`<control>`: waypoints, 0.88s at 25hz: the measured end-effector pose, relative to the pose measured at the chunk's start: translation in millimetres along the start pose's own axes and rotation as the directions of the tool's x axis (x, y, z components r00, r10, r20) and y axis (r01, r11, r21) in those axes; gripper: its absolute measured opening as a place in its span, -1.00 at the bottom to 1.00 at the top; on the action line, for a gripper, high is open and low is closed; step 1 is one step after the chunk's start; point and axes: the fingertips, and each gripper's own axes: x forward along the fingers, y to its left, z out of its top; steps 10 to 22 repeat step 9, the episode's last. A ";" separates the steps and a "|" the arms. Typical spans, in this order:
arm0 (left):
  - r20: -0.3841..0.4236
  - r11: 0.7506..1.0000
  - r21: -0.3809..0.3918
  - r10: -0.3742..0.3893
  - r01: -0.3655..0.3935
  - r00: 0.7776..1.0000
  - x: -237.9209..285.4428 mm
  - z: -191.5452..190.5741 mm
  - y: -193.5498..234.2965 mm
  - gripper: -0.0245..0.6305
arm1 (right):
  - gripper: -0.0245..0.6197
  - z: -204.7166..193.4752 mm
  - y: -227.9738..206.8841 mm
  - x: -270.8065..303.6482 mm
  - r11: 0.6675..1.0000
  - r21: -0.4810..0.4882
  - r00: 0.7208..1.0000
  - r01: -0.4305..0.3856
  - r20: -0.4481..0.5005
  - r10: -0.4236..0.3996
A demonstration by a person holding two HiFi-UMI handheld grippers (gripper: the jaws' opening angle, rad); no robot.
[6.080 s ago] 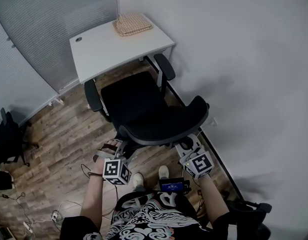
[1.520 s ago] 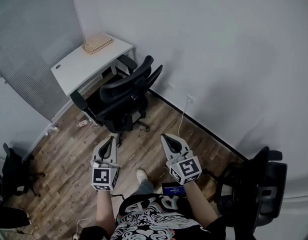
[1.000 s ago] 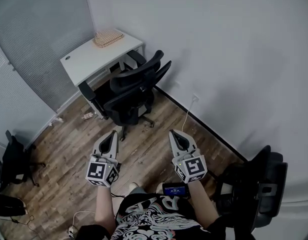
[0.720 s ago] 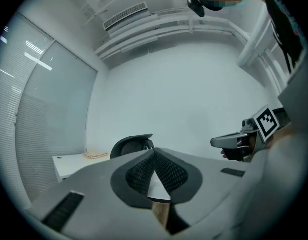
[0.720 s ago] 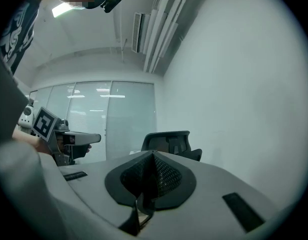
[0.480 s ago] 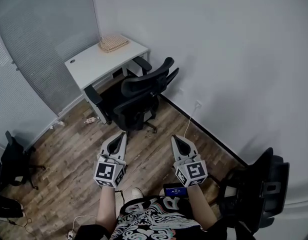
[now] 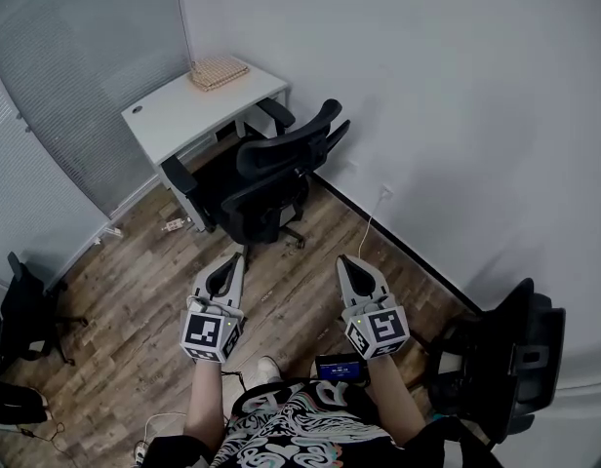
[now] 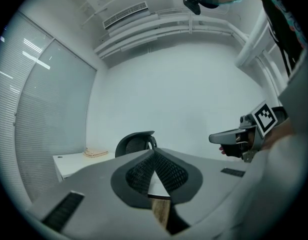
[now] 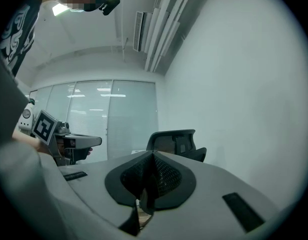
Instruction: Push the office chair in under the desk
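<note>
Small white-walled room, black office chair [image 7: 271, 178] drawn close against white desk [image 7: 183, 115] at upper centre.
Wood-plank floor [image 7: 135, 271] across the lower left; grey ribbed partition [image 7: 76, 57] at upper left, plain white wall [image 7: 457, 115] filling the right. Woven mat [image 7: 219, 71] on the desk's far corner. Left gripper [image 7: 237, 259] and right gripper [image 7: 347, 261] at lower centre, each with jaws pressed together on nothing, well apart from the chair. Second dark chair [image 7: 505, 359] at lower right.
</note>
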 end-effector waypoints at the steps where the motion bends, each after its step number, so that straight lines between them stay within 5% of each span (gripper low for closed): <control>1: -0.002 1.000 0.003 -0.001 0.001 1.000 -0.5 -0.3 -0.1 -0.87 | -0.83 -1.2 0.0 -0.5 1.000 0.005 1.000 0.001 -0.001 -0.001; 22: -0.026 0.999 0.039 -0.021 0.022 0.999 2.5 -5.3 -2.7 -0.87 | -0.82 -8.7 -1.8 4.0 1.000 0.024 1.000 0.008 0.003 -0.008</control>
